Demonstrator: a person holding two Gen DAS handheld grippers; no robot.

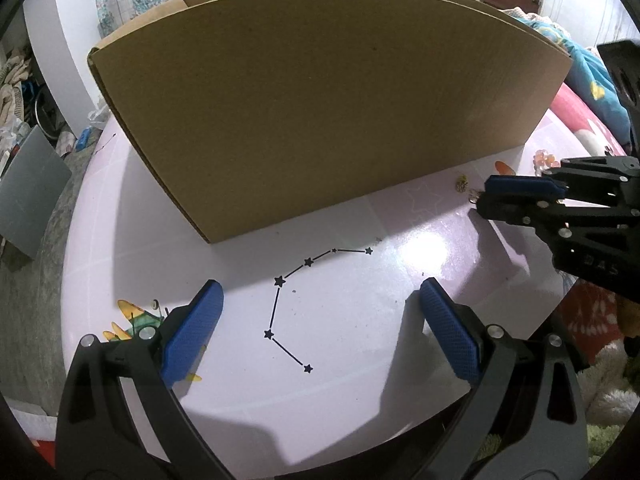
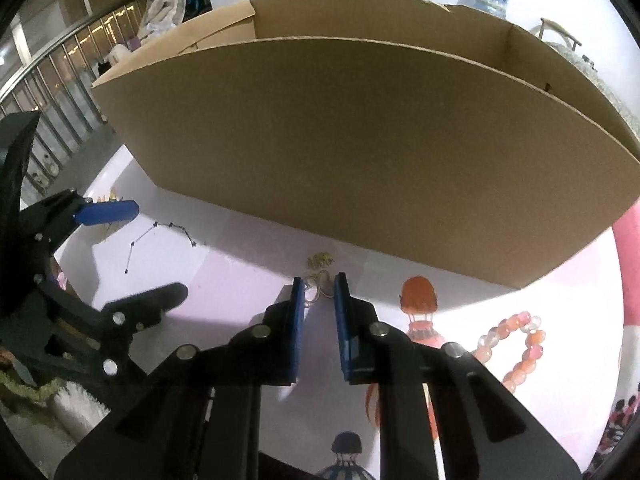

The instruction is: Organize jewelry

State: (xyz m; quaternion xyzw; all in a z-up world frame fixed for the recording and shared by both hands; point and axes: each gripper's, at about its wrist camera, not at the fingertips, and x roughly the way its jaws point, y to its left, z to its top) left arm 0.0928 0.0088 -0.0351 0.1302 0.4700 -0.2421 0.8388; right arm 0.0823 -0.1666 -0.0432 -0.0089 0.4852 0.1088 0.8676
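Two blue-padded fingers of the right gripper [image 2: 319, 286] straddled small gold rings [image 2: 319, 286], unclenched; closing came next. Left gripper [image 1: 320, 300] hung released.

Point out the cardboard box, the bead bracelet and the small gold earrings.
cardboard box [image 2: 360, 152], right wrist view, middle of its front wall
bead bracelet [image 2: 520, 344], right wrist view, a pink bead
gold earrings [image 2: 320, 259], right wrist view, the gold cluster

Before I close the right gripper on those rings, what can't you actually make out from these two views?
- Cardboard box floor: its near wall hides it in both views.
- Small rings: right wrist view, too small and blurred to count or tell whether they are linked to the gold piece.
- Right gripper: whether the pads touch the rings.
- Bead bracelet: the gripper's finger hides its lower part.
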